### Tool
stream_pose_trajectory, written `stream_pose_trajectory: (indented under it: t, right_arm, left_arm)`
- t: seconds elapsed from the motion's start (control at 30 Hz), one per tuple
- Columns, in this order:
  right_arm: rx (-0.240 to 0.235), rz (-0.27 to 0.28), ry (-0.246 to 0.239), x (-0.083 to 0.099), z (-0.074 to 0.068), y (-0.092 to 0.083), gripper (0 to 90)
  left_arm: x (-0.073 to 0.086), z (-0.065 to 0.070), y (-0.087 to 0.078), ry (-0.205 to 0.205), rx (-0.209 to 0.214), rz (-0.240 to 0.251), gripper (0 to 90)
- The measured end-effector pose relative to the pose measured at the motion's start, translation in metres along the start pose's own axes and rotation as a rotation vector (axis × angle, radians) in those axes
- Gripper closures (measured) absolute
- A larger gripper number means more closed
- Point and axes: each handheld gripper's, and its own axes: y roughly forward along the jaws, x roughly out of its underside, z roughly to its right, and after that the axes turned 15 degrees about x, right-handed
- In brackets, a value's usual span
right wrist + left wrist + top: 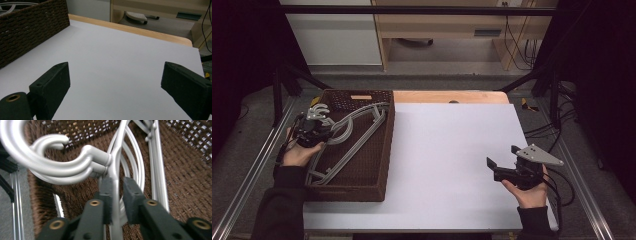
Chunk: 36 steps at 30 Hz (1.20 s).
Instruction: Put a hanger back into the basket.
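Several grey plastic hangers lie stacked in a dark brown wicker basket on the left side of the table. My left gripper reaches into the basket near the hooks. In the left gripper view its jaws straddle the thin neck bar of one hanger, just below the hooks. The left pad lies against the bar and a narrow gap shows at the right pad. My right gripper rests low over the white sheet at the right, wide open with nothing between its jaws.
A white sheet covers the wooden table beside the basket. Black frame posts and metal rails run along both sides. Cables hang at the right, and a desk stands behind the table.
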Motion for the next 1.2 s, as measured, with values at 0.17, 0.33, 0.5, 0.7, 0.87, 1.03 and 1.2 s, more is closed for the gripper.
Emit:
stream_pose_trajectory:
  t: [0.17, 0.33, 0.5, 0.7, 0.87, 1.03, 1.2]
  right_arm:
    - [0.001, 0.004, 0.002, 0.0, 0.001, 0.0, 8.2]
    - [0.003, 0.008, 0.006, 0.0, 0.001, -0.001, 7.7]
    - [0.003, 0.017, 0.016, -0.001, 0.002, -0.002, 7.3]
    - [0.002, 0.027, 0.03, -0.001, 0.004, -0.004, 6.5]
    - [0.002, 0.035, 0.043, -0.002, 0.007, -0.007, 6.1]
    - [0.002, 0.047, 0.051, -0.003, 0.01, -0.009, 5.6]
    - [-0.003, 0.056, 0.061, -0.002, 0.012, -0.01, 5.3]
  left_arm:
    - [0.001, -0.003, 0.001, -0.037, 0.02, -0.007, 62.3]
    - [0.001, -0.001, -0.015, -0.048, 0.006, 0.1, 48.3]
    - [0.001, 0.01, -0.04, -0.052, 0.007, 0.254, 41.3]
    - [0.003, 0.029, -0.062, -0.068, 0.054, 0.401, 31.4]
    - [0.009, 0.051, -0.073, -0.065, 0.092, 0.485, 26.1]
    - [0.02, 0.07, -0.078, -0.073, 0.126, 0.558, 22.4]
    - [0.032, 0.085, -0.077, -0.052, 0.116, 0.563, 19.3]
